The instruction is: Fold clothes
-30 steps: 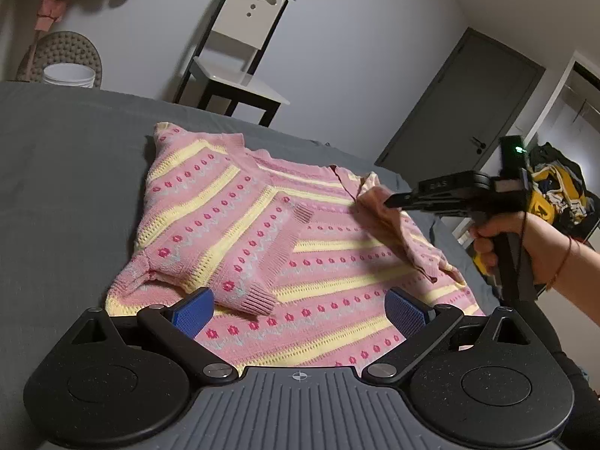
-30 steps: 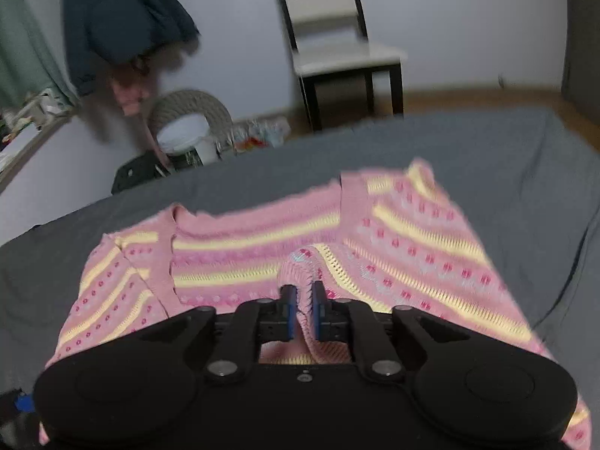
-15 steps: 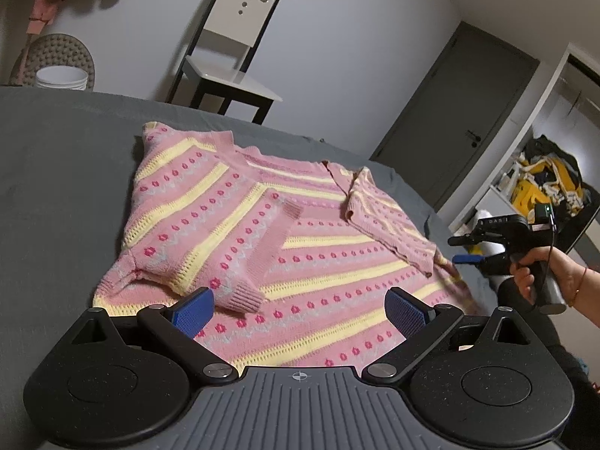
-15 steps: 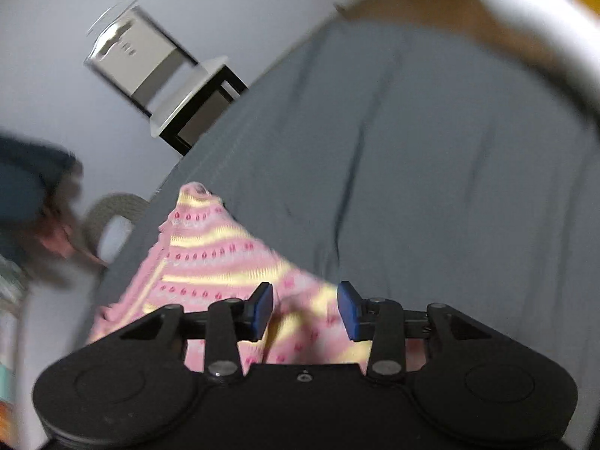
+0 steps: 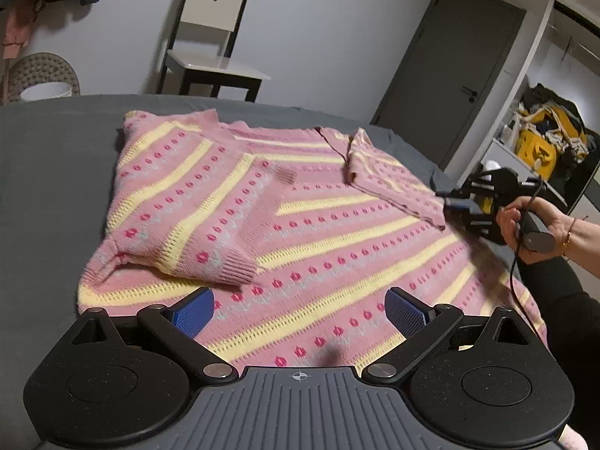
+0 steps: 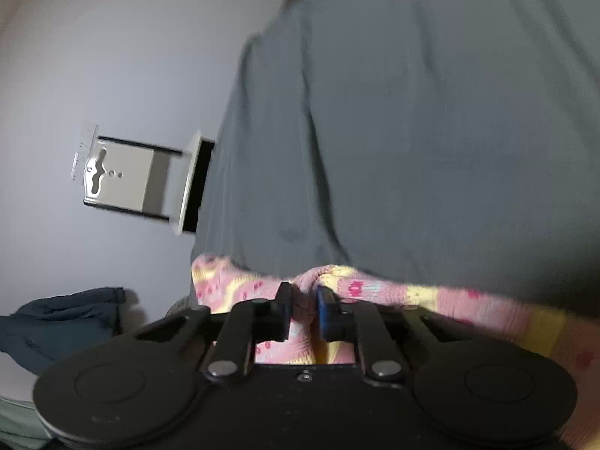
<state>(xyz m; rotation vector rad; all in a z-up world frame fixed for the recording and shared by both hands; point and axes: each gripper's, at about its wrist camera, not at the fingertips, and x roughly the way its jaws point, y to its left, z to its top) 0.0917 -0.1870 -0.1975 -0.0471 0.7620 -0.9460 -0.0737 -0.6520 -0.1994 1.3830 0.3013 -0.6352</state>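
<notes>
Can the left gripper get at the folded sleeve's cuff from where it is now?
Probably yes. The left gripper is open and empty, and the cuff lies on top of the sweater just ahead of its left finger, with nothing between them. The right gripper is at the far edge.

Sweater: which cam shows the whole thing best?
Left wrist. The sweater lies spread across the grey bed, both sleeves folded in. Right wrist shows only a blurred bunch of its edge at the right gripper.
</notes>
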